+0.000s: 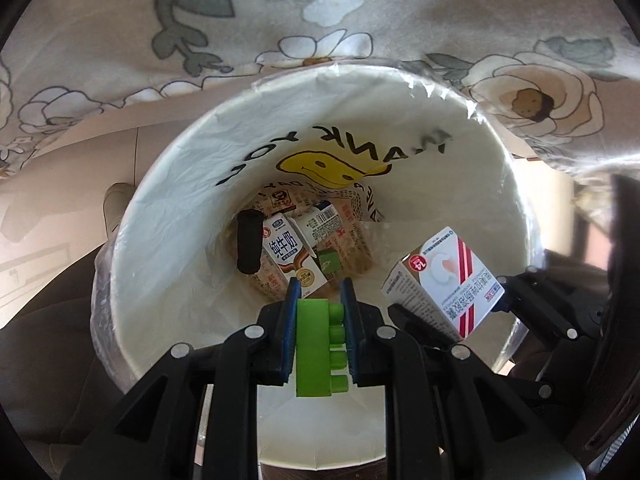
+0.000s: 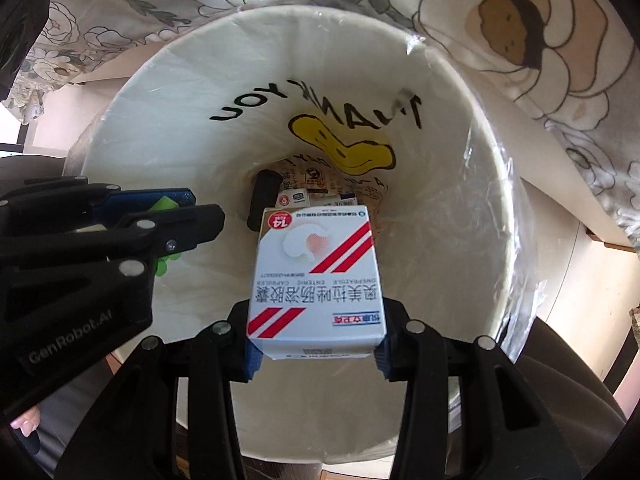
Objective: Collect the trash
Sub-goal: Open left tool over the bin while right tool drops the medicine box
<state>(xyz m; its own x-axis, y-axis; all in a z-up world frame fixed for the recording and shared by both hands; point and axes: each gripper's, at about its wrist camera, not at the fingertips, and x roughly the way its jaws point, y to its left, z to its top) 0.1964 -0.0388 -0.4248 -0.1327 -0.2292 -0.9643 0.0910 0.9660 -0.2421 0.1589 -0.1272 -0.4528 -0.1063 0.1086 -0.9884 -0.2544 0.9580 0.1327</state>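
Observation:
Both grippers hang over the mouth of a white trash bin [image 1: 168, 216] lined with a smiley "THANK YOU" bag [image 1: 320, 164]. My left gripper [image 1: 320, 292] is shut on a green toy brick [image 1: 318, 348]. My right gripper [image 2: 316, 352] is shut on a white medicine box with red stripes [image 2: 316, 276]; the box also shows in the left wrist view [image 1: 444, 276]. The left gripper shows in the right wrist view [image 2: 160, 216] at the left. The bin [image 2: 496, 240] holds a milk carton [image 1: 290, 260], a black cylinder [image 1: 248, 244], a small green block [image 1: 330, 261] and printed wrappers.
A floral tablecloth [image 1: 120, 40] hangs behind and over the bin's far rim. Pale floor [image 1: 52, 216] lies to the left. The cloth [image 2: 560, 80] drapes close to the bin's right side.

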